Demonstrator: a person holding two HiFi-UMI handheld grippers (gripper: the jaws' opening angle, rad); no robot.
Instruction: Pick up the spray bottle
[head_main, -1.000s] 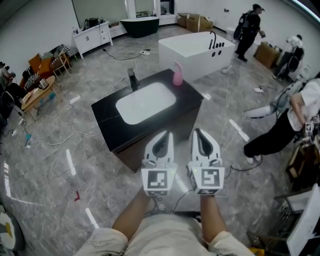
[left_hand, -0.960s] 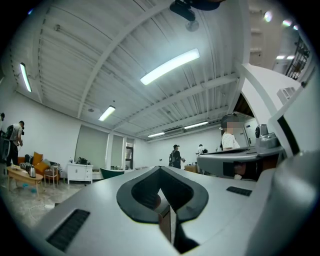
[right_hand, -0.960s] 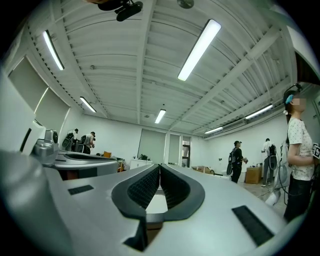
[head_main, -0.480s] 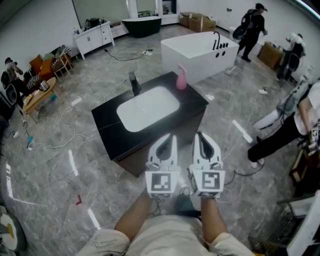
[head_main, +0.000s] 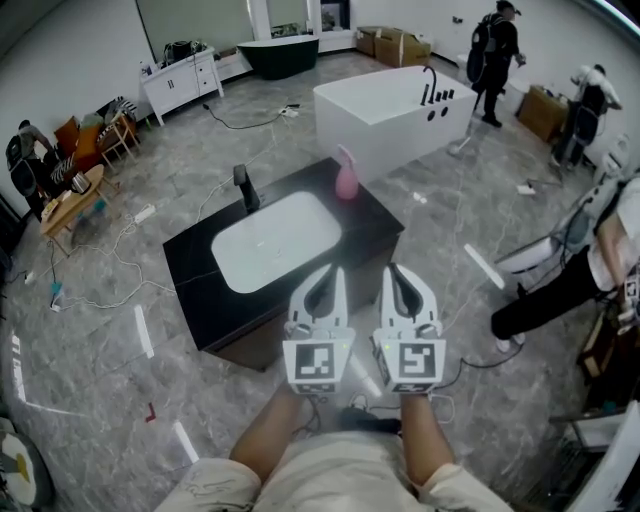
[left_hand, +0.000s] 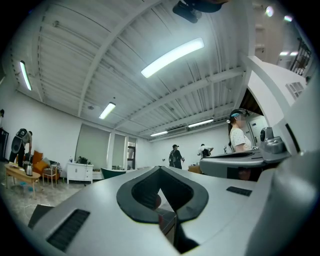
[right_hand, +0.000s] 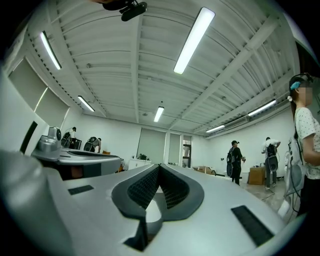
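Note:
A pink spray bottle (head_main: 346, 177) stands upright at the far right corner of a black counter (head_main: 190, 270), beside its white sink basin (head_main: 272, 240). A dark faucet (head_main: 242, 187) stands at the basin's far left. My left gripper (head_main: 334, 269) and right gripper (head_main: 393, 268) are held side by side over the counter's near right edge, well short of the bottle. Both are shut with nothing between their jaws. The left gripper view (left_hand: 160, 169) and the right gripper view (right_hand: 160, 165) show the tips meeting, with ceiling and room behind.
A white bathtub (head_main: 395, 105) stands just behind the counter. People stand at the back right (head_main: 495, 45) and one bends at the right edge (head_main: 590, 260). Cables trail across the grey floor (head_main: 120, 270). Chairs and a small table (head_main: 70, 190) are at the left.
Both grippers have moved forward together, side by side, and the counter now lies closer under their tips and further left in the head view. Both stay shut.

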